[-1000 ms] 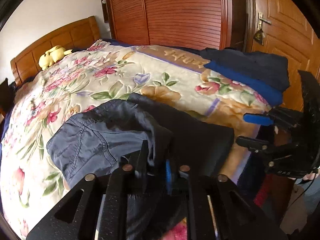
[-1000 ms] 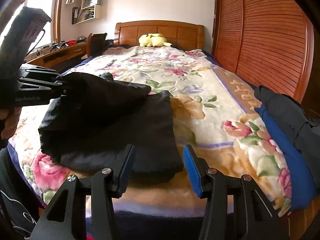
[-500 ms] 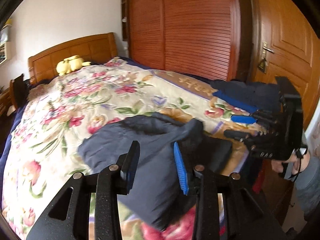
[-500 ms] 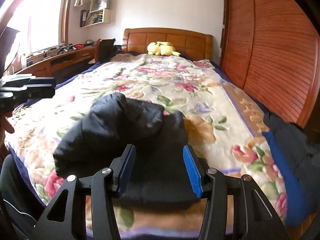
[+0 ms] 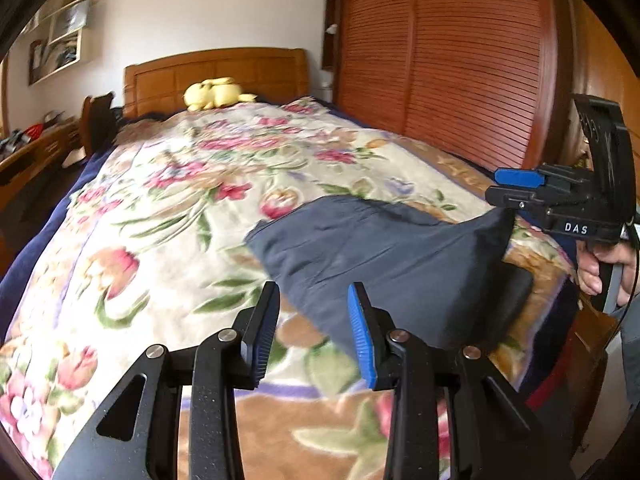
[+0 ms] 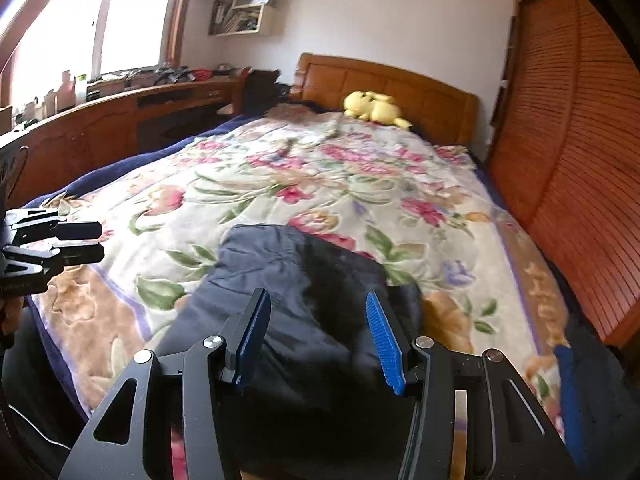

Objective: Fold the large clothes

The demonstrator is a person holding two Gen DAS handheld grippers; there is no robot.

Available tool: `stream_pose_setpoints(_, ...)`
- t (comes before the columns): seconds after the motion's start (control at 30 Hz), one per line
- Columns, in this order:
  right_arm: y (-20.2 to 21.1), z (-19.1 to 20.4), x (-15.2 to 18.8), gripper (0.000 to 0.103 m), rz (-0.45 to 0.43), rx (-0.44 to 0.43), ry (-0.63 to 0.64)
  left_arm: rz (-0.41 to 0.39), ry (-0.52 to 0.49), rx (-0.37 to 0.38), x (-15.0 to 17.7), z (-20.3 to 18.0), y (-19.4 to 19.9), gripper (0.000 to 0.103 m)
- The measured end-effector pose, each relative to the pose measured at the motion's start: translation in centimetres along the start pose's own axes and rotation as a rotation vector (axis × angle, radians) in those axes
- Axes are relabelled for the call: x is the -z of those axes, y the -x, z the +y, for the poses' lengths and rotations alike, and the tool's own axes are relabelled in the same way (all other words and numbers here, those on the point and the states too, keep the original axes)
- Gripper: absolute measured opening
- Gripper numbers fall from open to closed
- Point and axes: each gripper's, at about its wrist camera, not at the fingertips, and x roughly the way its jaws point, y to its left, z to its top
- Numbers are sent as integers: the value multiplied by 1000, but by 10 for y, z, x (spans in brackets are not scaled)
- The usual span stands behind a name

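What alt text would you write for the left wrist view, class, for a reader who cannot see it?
The open left gripper hovers, holding nothing, over a dark folded garment on a floral blanket. The right gripper, in a hand, is at the right edge; a yellow plush sits by the headboard.

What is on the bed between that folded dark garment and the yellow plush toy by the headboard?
Only bare floral blanket; both views show nothing lying between the folded dark garment and the yellow plush toy.
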Motion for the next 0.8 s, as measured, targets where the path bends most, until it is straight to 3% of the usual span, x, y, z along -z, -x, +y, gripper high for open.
stream_pose_setpoints(0.1,-20,2,-7,52,33,-30,23,2,23,-27,6,13,0,36)
stream_pose_setpoints(0.4,-65,1,-22,69,138,-70,33,21,59,-69,24,37,-2,36)
stream_pose_setpoints(0.8,-98,-4,-8,70,249,-116,-20,78,133,-53,67,51,-2,36)
